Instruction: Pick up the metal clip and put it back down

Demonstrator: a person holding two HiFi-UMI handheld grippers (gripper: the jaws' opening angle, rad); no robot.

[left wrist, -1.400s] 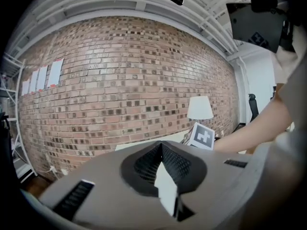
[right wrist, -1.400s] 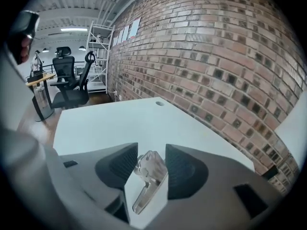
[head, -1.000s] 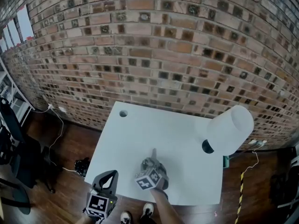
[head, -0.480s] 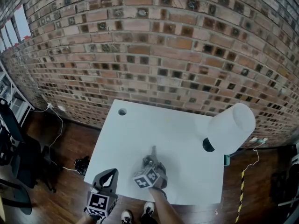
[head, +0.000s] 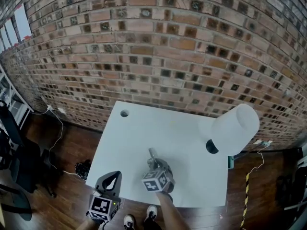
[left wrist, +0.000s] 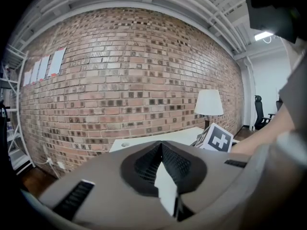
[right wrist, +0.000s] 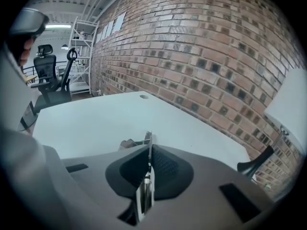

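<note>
The metal clip [right wrist: 148, 139] is pinched in your right gripper [right wrist: 149, 153], whose jaws have just been closing on it, over the white table [head: 139, 133]. Only 1 thin edge of the clip shows. Your left gripper [left wrist: 161, 146] is closed and empty, off the table's near edge. A lamp [head: 234, 130] stands at the right.

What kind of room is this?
Probably an office or workroom: a long brick wall, a white table with a lamp, and an office chair near metal shelves.
</note>
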